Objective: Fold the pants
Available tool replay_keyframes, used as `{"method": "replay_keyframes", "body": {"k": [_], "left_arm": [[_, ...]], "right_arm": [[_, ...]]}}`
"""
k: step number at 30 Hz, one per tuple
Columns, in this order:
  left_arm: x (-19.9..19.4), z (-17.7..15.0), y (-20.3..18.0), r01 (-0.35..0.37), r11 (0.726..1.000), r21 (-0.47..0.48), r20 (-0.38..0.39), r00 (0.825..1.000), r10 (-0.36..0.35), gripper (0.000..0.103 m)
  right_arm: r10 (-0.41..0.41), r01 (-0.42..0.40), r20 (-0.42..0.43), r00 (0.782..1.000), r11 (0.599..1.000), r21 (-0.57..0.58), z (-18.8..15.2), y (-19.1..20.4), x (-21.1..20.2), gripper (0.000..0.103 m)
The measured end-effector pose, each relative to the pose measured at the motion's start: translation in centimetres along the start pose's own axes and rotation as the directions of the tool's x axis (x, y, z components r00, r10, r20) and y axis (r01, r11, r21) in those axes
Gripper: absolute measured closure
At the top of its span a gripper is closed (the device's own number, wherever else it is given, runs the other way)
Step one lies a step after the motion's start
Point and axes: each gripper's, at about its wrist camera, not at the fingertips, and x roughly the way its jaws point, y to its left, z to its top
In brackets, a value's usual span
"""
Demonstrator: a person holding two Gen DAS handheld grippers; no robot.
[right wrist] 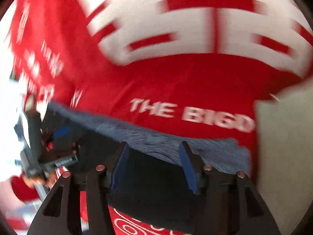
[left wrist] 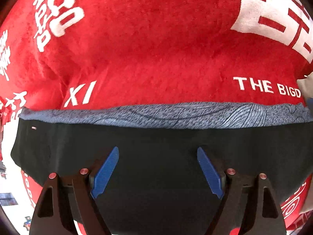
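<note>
The black pants lie on a red blanket, with a blue-grey patterned band along their far edge. My left gripper is open just above the black cloth, its blue pads apart and empty. In the blurred right wrist view the same pants and their blue-grey band lie below my right gripper, which is open and empty. The left gripper shows at the left of that view, over the pants.
The red blanket with white lettering covers the surface beneath the pants; it also shows in the right wrist view. A grey-beige surface lies past the blanket's right edge. White floor or table shows at the left.
</note>
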Motion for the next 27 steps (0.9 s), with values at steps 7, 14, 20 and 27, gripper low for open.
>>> {"method": "replay_keyframes", "body": {"k": [7,14,20,27], "left_arm": [[-0.3,-1.8,1.4,-0.010,0.999,-0.037,-0.008,1.000,0.009,0.020],[-1.0,-2.3,2.7,-0.038,0.997,-0.072,0.000,0.999,0.038,0.020],[-2.2,0.1,2.3,-0.035,0.999,-0.035,0.056,0.998,0.037,0.020],[3.2,3.0,3.4,-0.094,0.995,-0.042,0.062,0.993,0.096,0.000]], "right_arm": [[-0.114,0.013,-0.214,0.970,0.906,-0.423,2.4,6.3,7.3,0.056],[-0.106,0.052,-0.174,0.979,0.956,-0.290,4.5,6.0,7.7,0.097],[-0.212,0.210,-0.025,0.977,0.975,-0.071,2.3,3.1,3.0,0.069],[-0.276,0.265,0.022,0.961,0.939,0.221,-4.3,-5.0,0.2,0.073]]}}
